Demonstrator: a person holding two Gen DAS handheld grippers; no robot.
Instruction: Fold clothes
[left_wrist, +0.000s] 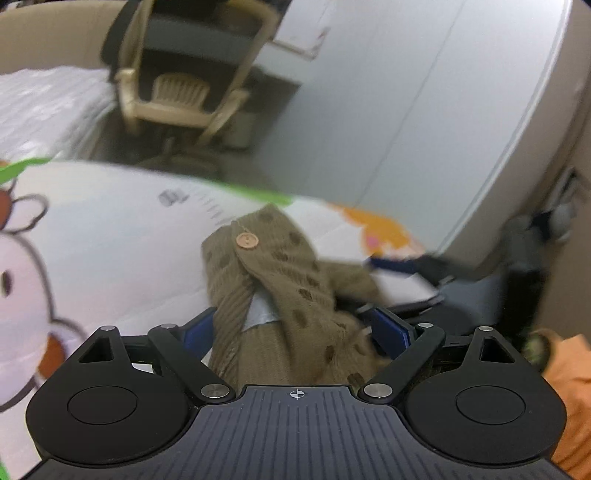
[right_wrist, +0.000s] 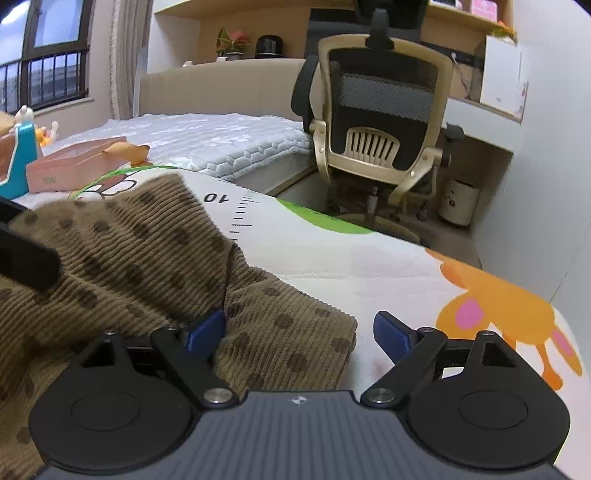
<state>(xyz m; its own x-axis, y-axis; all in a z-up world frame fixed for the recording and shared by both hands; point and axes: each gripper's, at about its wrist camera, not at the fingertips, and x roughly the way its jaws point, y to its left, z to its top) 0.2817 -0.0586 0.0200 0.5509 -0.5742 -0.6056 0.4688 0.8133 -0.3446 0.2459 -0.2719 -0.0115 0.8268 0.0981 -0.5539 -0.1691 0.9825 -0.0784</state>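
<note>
A brown knitted cardigan with dark dots (left_wrist: 280, 266) and a wooden button (left_wrist: 246, 240) lies bunched on a white cartoon play mat (left_wrist: 110, 240). My left gripper (left_wrist: 295, 328) is open, its blue fingers wide apart, and a fold of the cardigan with a grey label rises between them. In the right wrist view the cardigan (right_wrist: 140, 258) spreads to the left. My right gripper (right_wrist: 299, 330) is open over its lower corner, the left finger touching cloth and the right finger over bare mat (right_wrist: 332, 258). The right gripper (left_wrist: 402, 266) shows blurred at the right of the left wrist view.
An office chair (right_wrist: 380, 122) stands beyond the mat's far edge, beside a bed (right_wrist: 207, 136) and a desk. A pink box (right_wrist: 74, 166) and toys sit at the mat's back left. A small bin (right_wrist: 458, 203) is by the wall. Orange cloth (left_wrist: 569, 387) lies at the right.
</note>
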